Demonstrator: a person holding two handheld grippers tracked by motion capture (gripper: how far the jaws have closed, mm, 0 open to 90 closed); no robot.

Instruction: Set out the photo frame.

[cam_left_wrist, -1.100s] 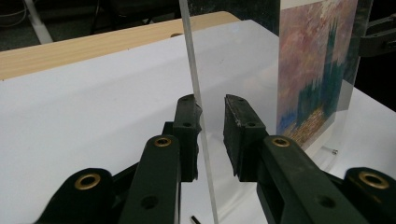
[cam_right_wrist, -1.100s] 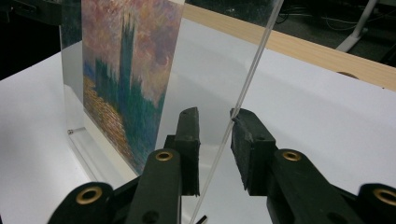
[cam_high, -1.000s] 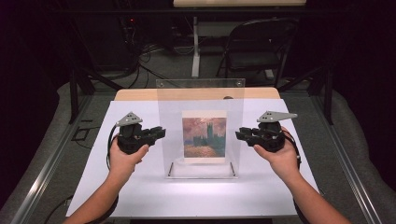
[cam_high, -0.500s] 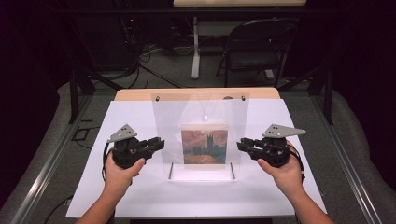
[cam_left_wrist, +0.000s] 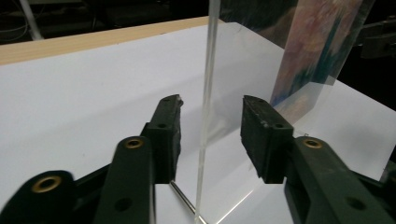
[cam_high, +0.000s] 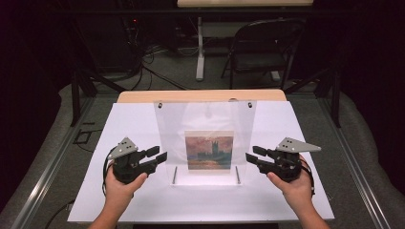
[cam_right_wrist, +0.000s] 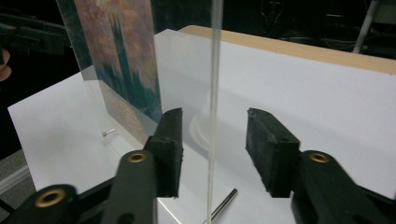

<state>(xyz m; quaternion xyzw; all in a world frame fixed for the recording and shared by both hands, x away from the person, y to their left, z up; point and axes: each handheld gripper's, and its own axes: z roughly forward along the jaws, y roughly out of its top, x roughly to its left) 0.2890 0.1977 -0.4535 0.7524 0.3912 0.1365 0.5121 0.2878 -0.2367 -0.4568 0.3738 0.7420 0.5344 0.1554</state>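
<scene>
Your left gripper [cam_high: 161, 155] and right gripper [cam_high: 251, 154] are flanking the clear acrylic panel [cam_high: 205, 119] standing upright mid-table [cam_high: 143, 200], holding the picture [cam_high: 209, 151]. Both jaws have just been opening; each is straddling a vertical side edge, pads apart from it, neither hand nearer.

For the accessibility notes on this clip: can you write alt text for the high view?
A clear acrylic panel holding a painted picture stands upright on a white table. A person's hands hold the left claw and the right claw at its two side edges, jaws parted, having just been opening. Behind stands a dark chair.
</scene>
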